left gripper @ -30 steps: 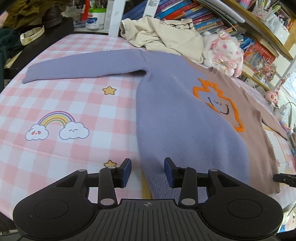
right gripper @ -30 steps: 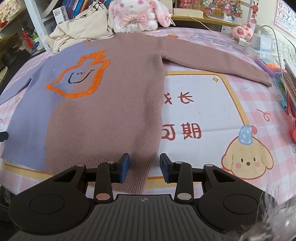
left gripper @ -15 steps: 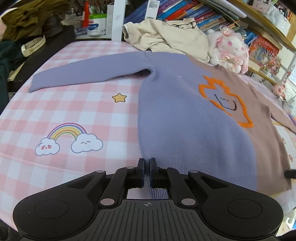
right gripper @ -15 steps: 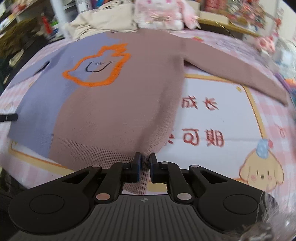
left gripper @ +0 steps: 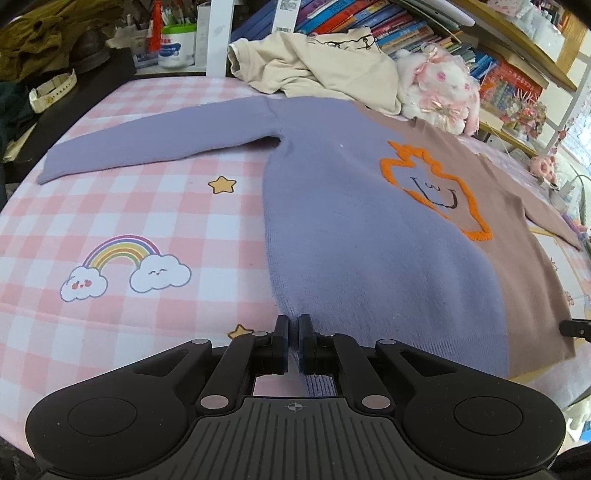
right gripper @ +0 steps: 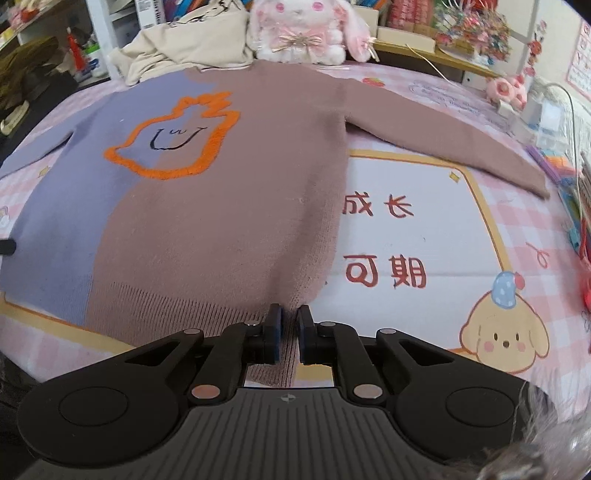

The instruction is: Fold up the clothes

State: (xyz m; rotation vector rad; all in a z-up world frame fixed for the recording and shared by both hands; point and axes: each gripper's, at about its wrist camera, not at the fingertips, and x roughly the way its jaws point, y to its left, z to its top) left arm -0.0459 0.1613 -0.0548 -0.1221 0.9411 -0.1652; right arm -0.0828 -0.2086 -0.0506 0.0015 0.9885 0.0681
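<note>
A sweater, half lilac and half brown with an orange-outlined face, lies flat and face up on the pink checked tablecloth, sleeves spread out to both sides; it shows in the left wrist view (left gripper: 369,236) and the right wrist view (right gripper: 221,206). My left gripper (left gripper: 293,332) is shut on the lilac bottom corner of the hem. My right gripper (right gripper: 288,325) is shut on the brown bottom corner of the hem. The right gripper's tip shows at the far right of the left wrist view (left gripper: 576,328).
A cream garment (left gripper: 314,62) is heaped at the far edge by the sweater's collar, next to a white and pink plush rabbit (right gripper: 299,29). Bookshelves stand behind. Pens, boxes and cables (right gripper: 554,147) crowd the table's right side. A dark bench with clutter (left gripper: 55,85) is far left.
Both grippers have closed from open onto the sweater's bottom hem corners and have moved slightly forward over the hem.
</note>
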